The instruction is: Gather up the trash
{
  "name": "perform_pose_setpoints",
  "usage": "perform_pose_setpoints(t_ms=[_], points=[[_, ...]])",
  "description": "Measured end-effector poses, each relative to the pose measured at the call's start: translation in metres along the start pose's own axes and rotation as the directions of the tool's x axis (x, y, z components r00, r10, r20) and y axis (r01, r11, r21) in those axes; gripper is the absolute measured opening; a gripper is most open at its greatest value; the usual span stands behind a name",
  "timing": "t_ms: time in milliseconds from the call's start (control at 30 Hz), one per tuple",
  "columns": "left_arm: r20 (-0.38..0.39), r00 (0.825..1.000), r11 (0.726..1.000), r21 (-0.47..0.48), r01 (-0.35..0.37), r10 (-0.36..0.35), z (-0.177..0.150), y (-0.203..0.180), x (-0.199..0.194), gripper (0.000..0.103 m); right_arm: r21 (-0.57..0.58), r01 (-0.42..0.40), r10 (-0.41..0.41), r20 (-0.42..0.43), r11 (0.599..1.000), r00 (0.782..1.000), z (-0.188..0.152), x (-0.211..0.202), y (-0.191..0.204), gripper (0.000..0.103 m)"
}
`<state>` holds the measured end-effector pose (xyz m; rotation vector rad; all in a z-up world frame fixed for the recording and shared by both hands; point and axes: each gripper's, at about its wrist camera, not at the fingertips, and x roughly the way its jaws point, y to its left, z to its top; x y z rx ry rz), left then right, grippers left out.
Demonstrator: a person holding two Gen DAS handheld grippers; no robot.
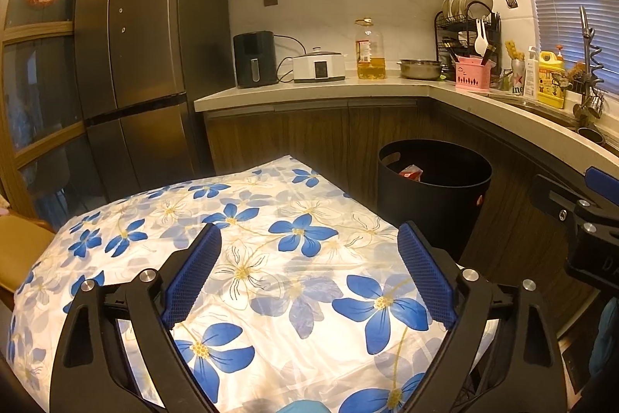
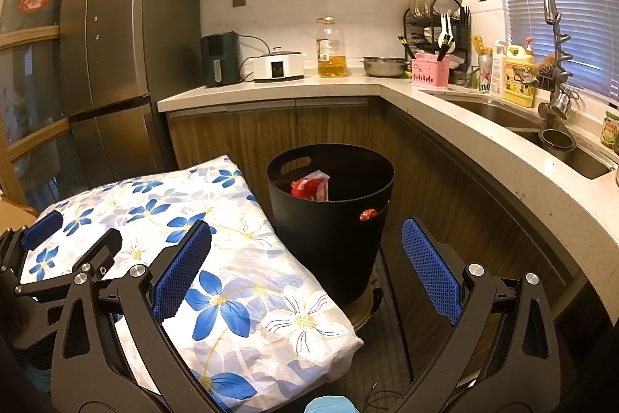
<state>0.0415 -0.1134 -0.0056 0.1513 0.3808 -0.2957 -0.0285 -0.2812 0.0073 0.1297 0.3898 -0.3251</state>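
Observation:
A black trash bin (image 2: 332,219) stands on the floor beside the table, with a red and white wrapper (image 2: 311,186) inside; it also shows in the left wrist view (image 1: 433,188). My left gripper (image 1: 309,239) is open and empty above the table with the blue-flowered cloth (image 1: 271,258). My right gripper (image 2: 305,235) is open and empty, over the table's right edge and in front of the bin. The left gripper shows at the left of the right wrist view (image 2: 77,231). The right gripper's body shows at the right of the left wrist view (image 1: 580,215).
An L-shaped kitchen counter (image 2: 445,103) runs behind and to the right, with an air fryer (image 2: 220,59), cooker (image 2: 276,64), oil bottle (image 2: 330,49), dish rack (image 2: 437,22) and sink (image 2: 541,134). A fridge (image 2: 123,45) stands at the left. A wooden chair (image 1: 19,250) is left of the table.

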Motion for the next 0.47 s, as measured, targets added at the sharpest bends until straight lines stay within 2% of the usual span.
perform_pose_setpoints(t_ms=[67,133,467], points=[[-0.008,1.000,1.000,-0.005,0.008,-0.009,-0.0001,0.0003,0.0008,0.090,0.001,0.002,-0.002,0.001,1.000,1.000,-0.0001,0.0002,-0.0002,0.098],[-0.011,1.000,1.000,-0.012,0.009,-0.009,-0.0005,0.0010,0.0015,0.097,0.002,0.003,-0.003,0.000,1.000,1.000,-0.0003,0.0008,-0.0005,0.098],[0.001,1.000,1.000,-0.007,-0.013,0.013,-0.0007,-0.0010,-0.0020,0.097,0.002,0.002,-0.002,0.001,1.000,1.000,-0.0005,0.0009,-0.0008,0.098]])
